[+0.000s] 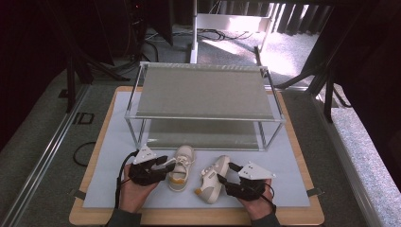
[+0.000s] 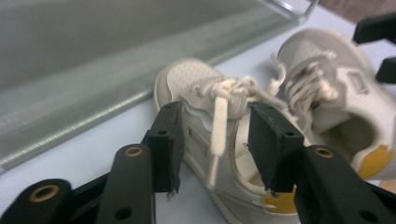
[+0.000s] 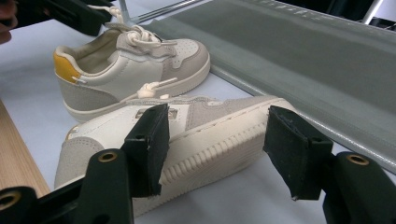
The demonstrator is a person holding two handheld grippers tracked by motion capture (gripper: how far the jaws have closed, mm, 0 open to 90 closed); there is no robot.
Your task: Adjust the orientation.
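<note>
Two small white-and-grey shoes with yellow heel tabs lie on a pale mat in front of a shelf rack. The left shoe [image 1: 182, 170] stands upright. My left gripper [image 1: 169, 163] straddles its tongue and laces [image 2: 219, 140] with the jaws open; a loose lace [image 2: 215, 140] hangs between them and the pads [image 2: 273, 140] do not press. The right shoe [image 1: 211, 182] is tipped onto its side, ribbed sole edge toward me [image 3: 219, 140]. My right gripper [image 1: 226, 172] is shut on it [image 3: 217, 144], one pad on the upper and the other at the sole near the toe.
A two-tier rack [image 1: 203, 92] with a metal frame and grey shelves stands just behind the shoes; its lower shelf [image 3: 299, 60] is close to both toes. The mat [image 1: 293, 165] lies on a wooden board [image 1: 302, 218]. A person's hands hold both grippers at the near edge.
</note>
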